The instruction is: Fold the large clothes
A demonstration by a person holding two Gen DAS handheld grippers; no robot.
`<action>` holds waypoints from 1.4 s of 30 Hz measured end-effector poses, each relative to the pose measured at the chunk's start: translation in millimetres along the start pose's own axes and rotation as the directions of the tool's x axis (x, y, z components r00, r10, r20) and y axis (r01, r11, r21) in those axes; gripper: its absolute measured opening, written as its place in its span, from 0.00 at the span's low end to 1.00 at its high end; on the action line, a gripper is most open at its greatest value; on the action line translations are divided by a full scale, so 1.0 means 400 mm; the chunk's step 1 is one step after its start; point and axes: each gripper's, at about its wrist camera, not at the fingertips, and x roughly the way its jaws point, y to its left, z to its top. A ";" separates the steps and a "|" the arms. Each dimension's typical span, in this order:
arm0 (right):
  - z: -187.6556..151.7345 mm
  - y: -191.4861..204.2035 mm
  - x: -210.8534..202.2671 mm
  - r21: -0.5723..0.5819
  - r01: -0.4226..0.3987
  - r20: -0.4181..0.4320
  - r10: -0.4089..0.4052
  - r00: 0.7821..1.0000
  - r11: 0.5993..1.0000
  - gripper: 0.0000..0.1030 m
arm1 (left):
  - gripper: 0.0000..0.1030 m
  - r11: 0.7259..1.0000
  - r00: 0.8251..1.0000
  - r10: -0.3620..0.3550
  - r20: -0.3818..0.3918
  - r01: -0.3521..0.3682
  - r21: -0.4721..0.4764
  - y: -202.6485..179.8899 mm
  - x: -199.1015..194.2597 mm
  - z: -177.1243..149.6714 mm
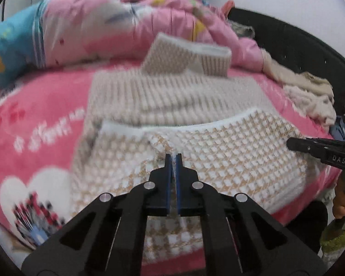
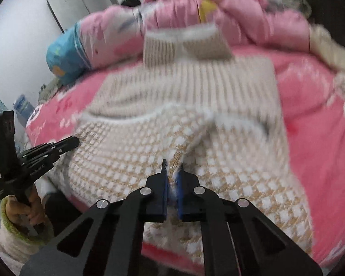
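The left gripper (image 1: 173, 158) is closed on a pinch of the sweater's (image 1: 218, 151) checked lower part near its left side; blue fingers (image 1: 168, 172) press knit between them. The beige-and-white sweater lies on the pink bed cover (image 1: 41, 119), its collar (image 1: 188, 57) toward the far pink quilt (image 1: 99, 30). The checked lower part appears already brought up over the ribbed body, so a first fold looks under way; the final halving and squaring seemingly remain. The right gripper (image 2: 172, 168) is likewise clamped on a raised ridge of the checked knit. Legible writing: "DAS" on the right gripper's body in the left view. White lettering on the bed cover is too blurred to read.
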 end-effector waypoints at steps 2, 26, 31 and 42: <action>0.005 -0.005 0.019 0.003 0.010 0.003 -0.010 1.000 1.000 0.06 | 0.04 1.000 0.999 0.025 -0.023 -0.024 0.018 0.003 0.020 -0.008; -0.002 0.054 0.117 -0.059 -0.062 -0.090 0.056 0.994 0.996 0.45 | 0.36 0.994 0.998 0.024 -0.059 -0.031 -0.108 0.169 0.006 -0.160; 0.033 0.178 0.168 -0.179 -0.206 -0.126 0.186 0.975 0.962 0.43 | 0.33 0.990 0.999 0.014 -0.044 -0.020 -0.138 0.180 -0.009 -0.173; 0.100 0.263 0.174 -0.232 -0.253 -0.188 0.212 0.959 0.939 0.37 | 0.33 0.983 1.000 0.011 0.022 -0.007 -0.186 0.205 -0.055 -0.160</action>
